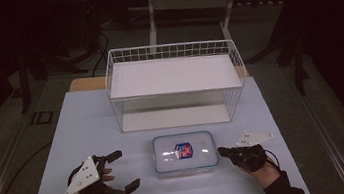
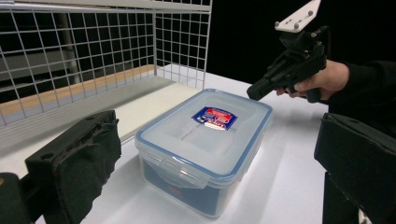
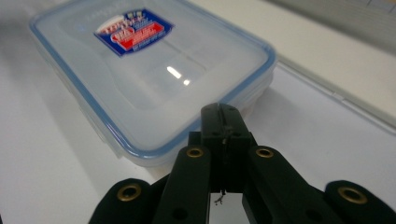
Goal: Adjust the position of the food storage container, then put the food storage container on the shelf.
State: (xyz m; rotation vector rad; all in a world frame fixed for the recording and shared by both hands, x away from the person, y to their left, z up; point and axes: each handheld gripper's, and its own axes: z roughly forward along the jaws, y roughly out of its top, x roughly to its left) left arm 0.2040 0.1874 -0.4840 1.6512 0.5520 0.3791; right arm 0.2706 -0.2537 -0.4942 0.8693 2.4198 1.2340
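Lidded plastic box (image 1: 185, 153) on the surface (image 1: 89, 133): left claw (image 1: 123, 170), open wide, left of it; right claw (image 1: 221, 151), closed and empty, at its right edge.

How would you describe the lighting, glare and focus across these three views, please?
High view: the room is dark, and the table is dimly lit. Left claw view: the container is sharp, while the near pads are soft. Right claw view: glare spots sit on the lid, its far end blurs, and the shut right claw is crisp.
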